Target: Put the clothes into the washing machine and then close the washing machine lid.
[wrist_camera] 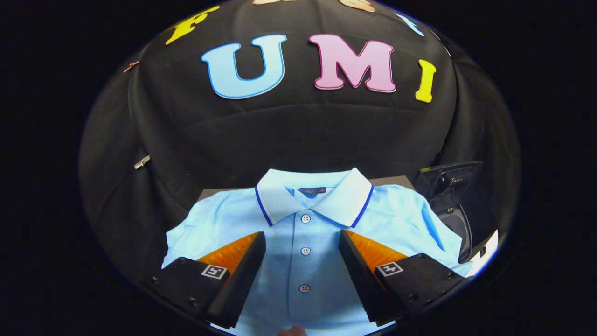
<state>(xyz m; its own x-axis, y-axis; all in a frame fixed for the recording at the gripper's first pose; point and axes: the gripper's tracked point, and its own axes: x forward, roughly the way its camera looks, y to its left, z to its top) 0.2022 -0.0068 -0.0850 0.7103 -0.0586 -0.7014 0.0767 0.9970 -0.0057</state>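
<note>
A light blue polo shirt (219,219) lies flat on a dark table, collar away from me, white collar edged in blue, buttons down the front. My gripper (302,239) hovers over the shirt's chest, open, fingers spread to either side of the button placket with nothing between them. To the right of the shirt, beyond the right finger, stands the washing machine (454,205), dark, with its lid raised.
The table edge (210,190) shows behind the shirt's shoulders. A small metal clip (142,162) hangs on the cloth wall to the left. A fingertip (293,331) of a person shows just below the shirt's hem area, between the fingers' bases.
</note>
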